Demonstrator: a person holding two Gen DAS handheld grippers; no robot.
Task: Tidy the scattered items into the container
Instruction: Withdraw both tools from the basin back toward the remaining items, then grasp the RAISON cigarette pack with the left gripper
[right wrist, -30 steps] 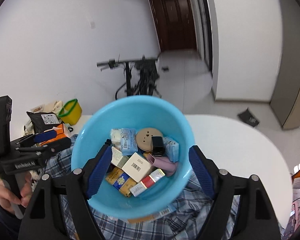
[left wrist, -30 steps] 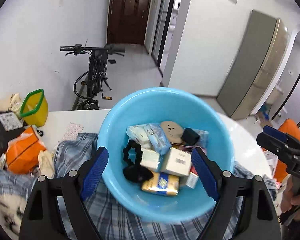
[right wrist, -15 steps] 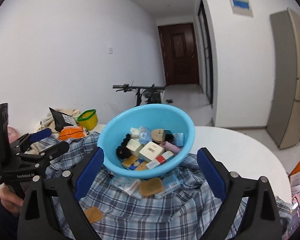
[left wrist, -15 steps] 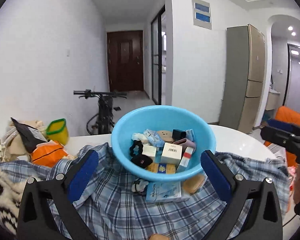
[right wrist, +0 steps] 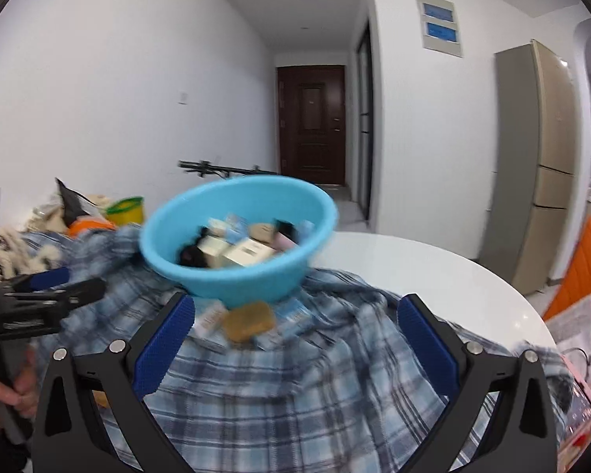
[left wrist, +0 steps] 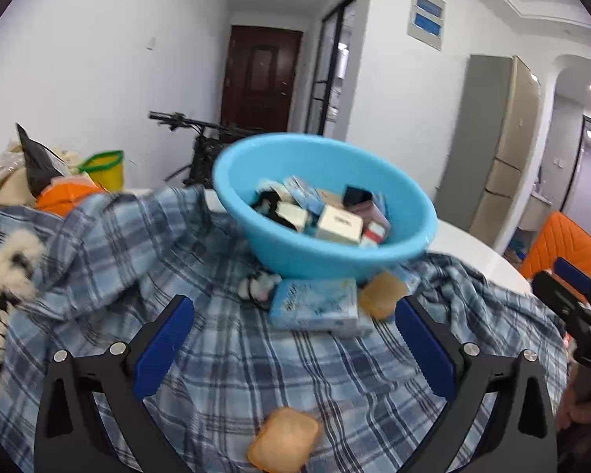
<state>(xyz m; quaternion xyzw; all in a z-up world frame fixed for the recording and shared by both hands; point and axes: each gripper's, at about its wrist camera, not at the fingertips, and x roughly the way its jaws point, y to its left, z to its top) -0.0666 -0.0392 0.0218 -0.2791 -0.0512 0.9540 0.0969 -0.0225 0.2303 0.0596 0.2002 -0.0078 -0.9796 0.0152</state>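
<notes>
The blue basin (left wrist: 327, 252) and blue packet (left wrist: 315, 307) block the plaid cloth's (left wrist: 256, 362) middle.

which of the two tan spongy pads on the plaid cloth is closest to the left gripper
The tan pad lying alone at the bottom of the left wrist view, between the left gripper's fingers. The other tan pad sits farther off, against the light blue plastic bowl.

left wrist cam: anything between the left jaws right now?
No: the left gripper is open with only the plaid cloth beneath, and the blue basin sits well beyond its fingertips.
</notes>
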